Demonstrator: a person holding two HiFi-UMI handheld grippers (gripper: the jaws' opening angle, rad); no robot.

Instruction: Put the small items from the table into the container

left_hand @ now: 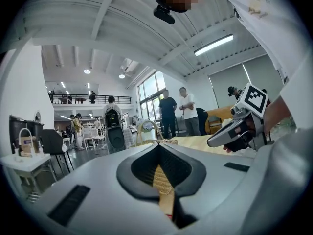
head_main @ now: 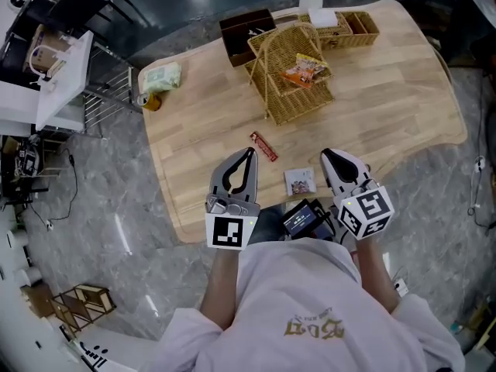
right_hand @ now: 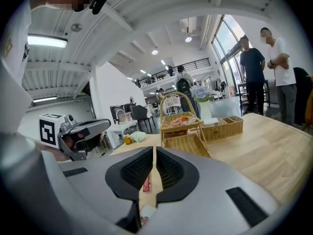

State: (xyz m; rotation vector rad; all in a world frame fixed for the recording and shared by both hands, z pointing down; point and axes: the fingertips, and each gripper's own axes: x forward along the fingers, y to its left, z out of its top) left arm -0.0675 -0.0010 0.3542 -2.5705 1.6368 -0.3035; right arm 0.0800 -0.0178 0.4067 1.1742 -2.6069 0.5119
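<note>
On the wooden table (head_main: 387, 115) stands a handled wicker basket (head_main: 291, 76) with an orange snack packet (head_main: 306, 70) inside. A red bar (head_main: 263, 146) and a small square packet (head_main: 299, 181) lie on the near part of the table. My left gripper (head_main: 249, 153) hovers just left of the red bar, jaws shut and empty. To the right of the square packet is my right gripper (head_main: 325, 155), also shut with nothing in it. The right gripper view shows the basket (right_hand: 183, 126) ahead and the red bar (right_hand: 145, 184) through the slit between the jaws.
A green packet (head_main: 160, 77) and a small jar (head_main: 151, 101) sit at the table's left corner. A dark box (head_main: 246, 33) and a low wicker tray (head_main: 345, 28) stand at the back. A white cabinet (head_main: 54, 76) is left of the table. People stand beyond it.
</note>
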